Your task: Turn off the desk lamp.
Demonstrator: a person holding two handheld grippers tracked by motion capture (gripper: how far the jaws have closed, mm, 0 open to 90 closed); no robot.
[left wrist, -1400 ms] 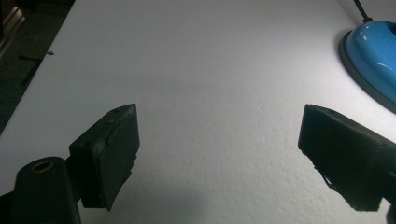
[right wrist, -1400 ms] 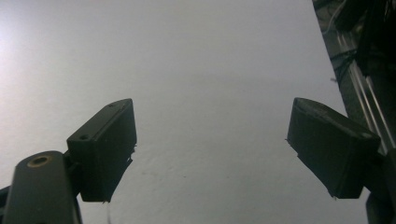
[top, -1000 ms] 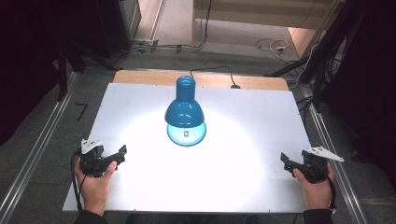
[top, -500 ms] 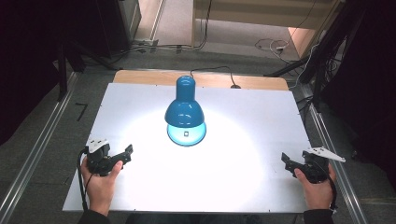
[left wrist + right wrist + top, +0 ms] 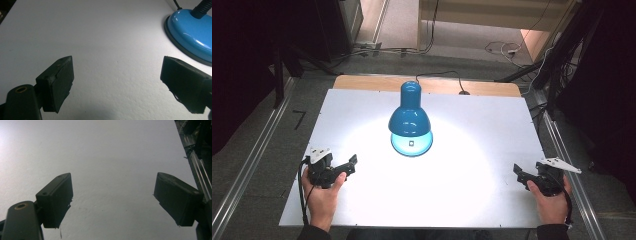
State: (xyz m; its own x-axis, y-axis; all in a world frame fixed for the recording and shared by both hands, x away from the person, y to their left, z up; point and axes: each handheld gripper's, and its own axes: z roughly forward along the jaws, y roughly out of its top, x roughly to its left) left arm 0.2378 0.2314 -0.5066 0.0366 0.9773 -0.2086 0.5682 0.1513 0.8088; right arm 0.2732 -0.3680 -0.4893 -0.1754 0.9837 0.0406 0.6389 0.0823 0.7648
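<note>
On the white table [image 5: 362, 125], near its middle and a little toward the far edge, stands a blue desk lamp [image 5: 410, 116]. Its shade points down and throws a bright round pool of light on the table top, and its round blue base [image 5: 411, 144] rests flat on the surface under the shade. A black cable [image 5: 439, 75] goes from the lamp over the far edge of the table to the floor.

At the near left corner, the left gripper [image 5: 346, 166] is held low over the table by the person's left hand [image 5: 323, 192], and it points toward the lamp. In the left gripper view its jaws are spread wide and nothing is between them; the lamp base [image 5: 191, 30] lies near, beyond the right jaw, but does not touch it. The black flexible neck [image 5: 203, 8] rises from that base at the top corner.

At the near right corner, the right gripper [image 5: 518, 172] is held by the right hand [image 5: 552, 200], well apart from the lamp. Its jaws are also spread wide over the bare table, holding nothing. Beyond its right jaw there is a metal rail [image 5: 197, 167], probably the frame at the table's side, though this part is dark.
</note>
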